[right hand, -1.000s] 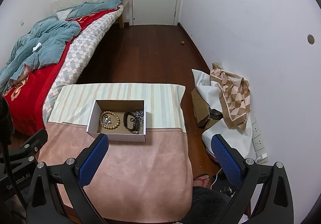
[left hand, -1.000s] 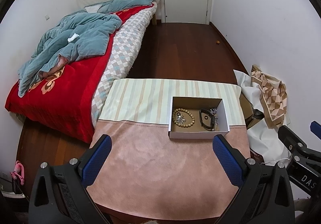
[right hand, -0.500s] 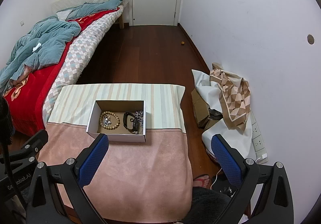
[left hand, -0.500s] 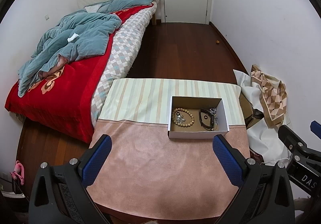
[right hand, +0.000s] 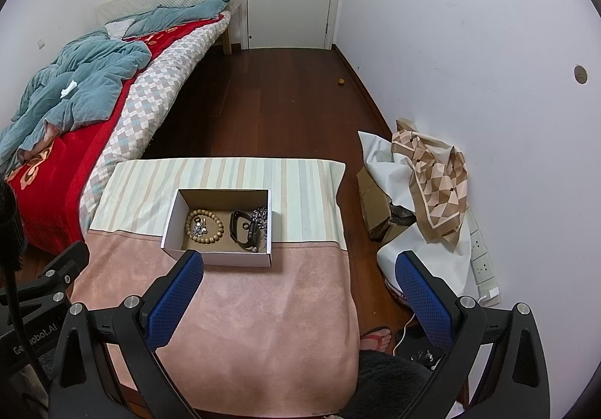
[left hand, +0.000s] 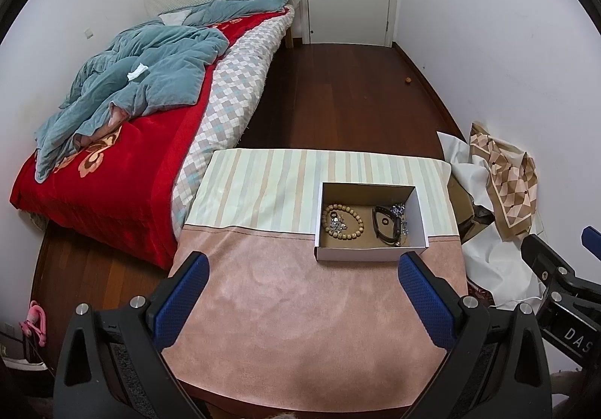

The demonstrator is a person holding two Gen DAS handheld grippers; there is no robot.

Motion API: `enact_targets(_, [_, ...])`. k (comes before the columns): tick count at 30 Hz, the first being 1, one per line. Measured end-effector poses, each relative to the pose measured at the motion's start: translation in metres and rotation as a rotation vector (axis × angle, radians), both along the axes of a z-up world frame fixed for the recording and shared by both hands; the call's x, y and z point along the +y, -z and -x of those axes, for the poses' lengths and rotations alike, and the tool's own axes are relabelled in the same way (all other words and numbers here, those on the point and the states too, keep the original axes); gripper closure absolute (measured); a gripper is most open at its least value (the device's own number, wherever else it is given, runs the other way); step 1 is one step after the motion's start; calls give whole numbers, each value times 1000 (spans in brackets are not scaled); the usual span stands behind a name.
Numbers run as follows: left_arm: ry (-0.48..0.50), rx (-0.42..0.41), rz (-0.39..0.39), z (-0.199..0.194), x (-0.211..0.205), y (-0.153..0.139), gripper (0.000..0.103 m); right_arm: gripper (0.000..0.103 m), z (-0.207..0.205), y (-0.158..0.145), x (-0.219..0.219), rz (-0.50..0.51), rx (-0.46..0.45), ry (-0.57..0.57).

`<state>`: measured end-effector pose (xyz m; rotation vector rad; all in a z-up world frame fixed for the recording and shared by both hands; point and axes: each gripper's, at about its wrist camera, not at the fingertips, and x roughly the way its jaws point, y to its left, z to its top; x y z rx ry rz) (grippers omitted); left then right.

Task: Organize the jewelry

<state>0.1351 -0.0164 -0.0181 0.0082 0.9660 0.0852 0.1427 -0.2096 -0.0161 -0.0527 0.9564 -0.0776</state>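
Left gripper [left hand: 300, 291] hovered over pink cloth, fingers spread wide, gripping nothing; cardboard box [left hand: 370, 253] lay just ahead, nearer its right finger; right gripper [right hand: 298, 291] likewise spread wide and unladen, box [right hand: 218, 256] ahead by its left finger; nothing shifted versus earlier frames, both grippers unmoved; box held wooden bead bracelet [left hand: 343, 221] at left with small silver piece inside its loop, black band [left hand: 383, 227] and silver chain [left hand: 400, 212] at right; table cloth [left hand: 300, 325] pink near, striped beyond.

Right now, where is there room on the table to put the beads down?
The pink cloth between the box and both open grippers is bare, and so is the striped cloth left of the box. Inside the box it's crowded.
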Motion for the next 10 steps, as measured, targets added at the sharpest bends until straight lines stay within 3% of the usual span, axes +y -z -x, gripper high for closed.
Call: enact_targets(10, [-4, -5, 14, 1, 0, -3, 0, 0, -1, -1, -1, 1, 4, -7])
